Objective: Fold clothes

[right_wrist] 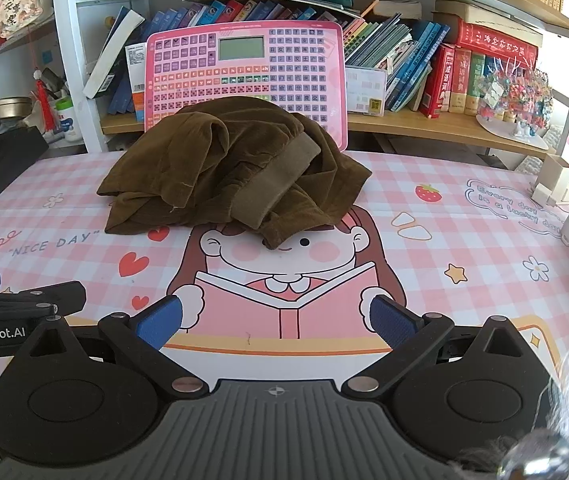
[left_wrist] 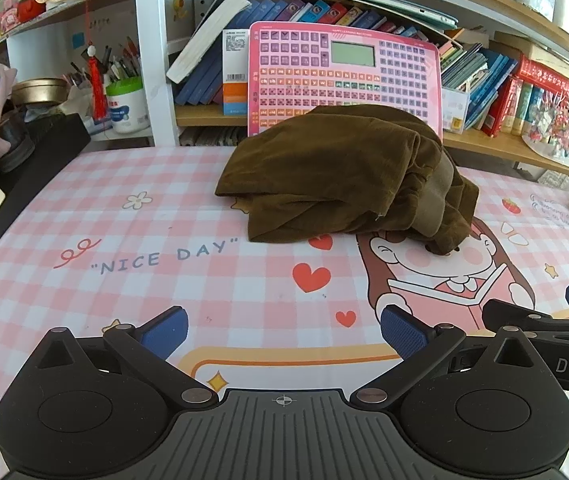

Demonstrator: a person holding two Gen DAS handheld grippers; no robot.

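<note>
Jaws of both grippers stand wide open with nothing between them, and neither touches cloth.

Left wrist view: the left gripper point(left_wrist: 284, 330) sits at the bottom of the frame, its blue pads point(left_wrist: 166, 330) spread over the pink checked mat covering the surface point(left_wrist: 84, 216). The brown garment point(left_wrist: 344, 176), a crumpled corduroy heap, lies up the frame from the jaws and somewhat to the right of centre, well apart from them, in front of the pink keyboard toy point(left_wrist: 344, 68) leaning on the bookshelf point(left_wrist: 504, 148). The heap runs mostly left to right across the picture, with its paler ribbed band point(left_wrist: 438, 192) slanting down at the right end. Part of the right gripper point(left_wrist: 544, 316) shows at the right edge.

Right wrist view: the right gripper point(right_wrist: 276, 322) is at the bottom, jaws spread over the printed cartoon girl point(right_wrist: 284, 280). The brown garment point(right_wrist: 220, 172) lies straight up the frame and slightly left of centre, its long axis again roughly crosswise. The ribbed band point(right_wrist: 276, 184) slopes from upper right to lower left, and a lobe of cloth hangs toward the jaws over the girl's forehead. The left gripper point(right_wrist: 24, 300) pokes in at the left edge.

Judging by both views, the right hand is a little nearer the band end, the left nearer the flatter left edge. Folding has not begun; the heap would first need spreading out.
</note>
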